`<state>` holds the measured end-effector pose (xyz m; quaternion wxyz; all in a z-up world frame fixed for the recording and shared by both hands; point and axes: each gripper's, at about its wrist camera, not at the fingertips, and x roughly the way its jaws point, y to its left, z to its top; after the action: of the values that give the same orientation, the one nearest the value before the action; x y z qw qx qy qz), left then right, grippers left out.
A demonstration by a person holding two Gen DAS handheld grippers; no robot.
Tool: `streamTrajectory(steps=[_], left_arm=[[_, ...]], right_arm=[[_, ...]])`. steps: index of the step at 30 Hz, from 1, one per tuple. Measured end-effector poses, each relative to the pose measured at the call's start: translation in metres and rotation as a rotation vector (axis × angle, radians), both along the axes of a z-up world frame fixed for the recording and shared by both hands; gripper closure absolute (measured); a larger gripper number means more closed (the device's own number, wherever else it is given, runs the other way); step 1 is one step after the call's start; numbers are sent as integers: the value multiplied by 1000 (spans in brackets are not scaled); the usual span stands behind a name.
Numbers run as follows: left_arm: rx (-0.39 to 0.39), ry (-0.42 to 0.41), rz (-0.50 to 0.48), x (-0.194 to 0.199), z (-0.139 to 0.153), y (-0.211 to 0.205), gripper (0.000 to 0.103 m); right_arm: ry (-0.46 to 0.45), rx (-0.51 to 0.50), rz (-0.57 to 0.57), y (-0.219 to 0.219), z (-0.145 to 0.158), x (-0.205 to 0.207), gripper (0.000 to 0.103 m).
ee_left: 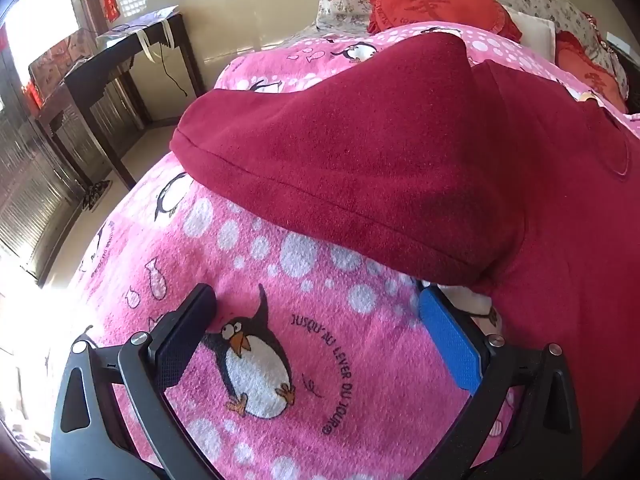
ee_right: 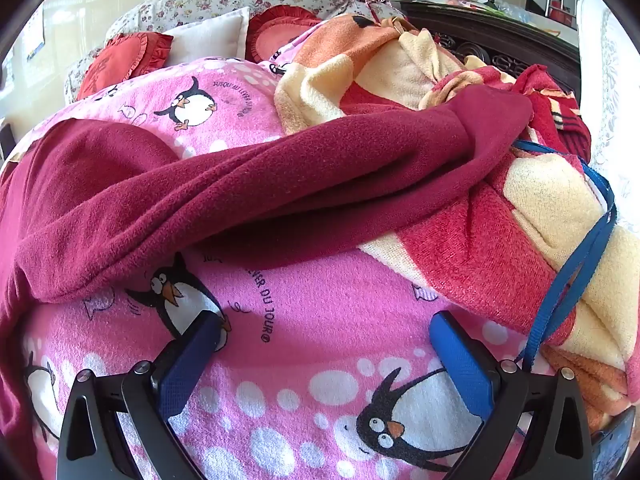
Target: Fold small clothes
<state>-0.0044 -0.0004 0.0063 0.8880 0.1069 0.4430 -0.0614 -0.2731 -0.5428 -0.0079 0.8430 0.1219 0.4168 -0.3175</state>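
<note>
Nearest the left wrist camera, the left gripper [ee_left: 316,300] hangs with its jaws spread wide and nothing between them, over a pink penguin blanket [ee_left: 280,360]. Just past its fingertips lies one dark red garment [ee_left: 360,152], spread on that blanket; the visible sleeve runs up and to the left, its hemmed cuff pointing toward a dark wooden table [ee_left: 120,64]. From the right wrist view, the right gripper [ee_right: 326,320] is likewise wide open and empty, and the other sleeve stretches rightward onto a checked red-and-cream blanket [ee_right: 480,264], crossed by one blue strap [ee_right: 576,264]. Two red ruffled cushions [ee_right: 124,56] sit at the bed's head.
</note>
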Motion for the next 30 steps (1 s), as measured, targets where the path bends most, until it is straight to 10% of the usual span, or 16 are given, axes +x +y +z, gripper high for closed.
streamTrajectory(steps=[30], left_arm=[[-79, -55, -229, -87, 86, -45, 1]], right_arm=[[1, 1, 0, 0, -1, 0, 0]])
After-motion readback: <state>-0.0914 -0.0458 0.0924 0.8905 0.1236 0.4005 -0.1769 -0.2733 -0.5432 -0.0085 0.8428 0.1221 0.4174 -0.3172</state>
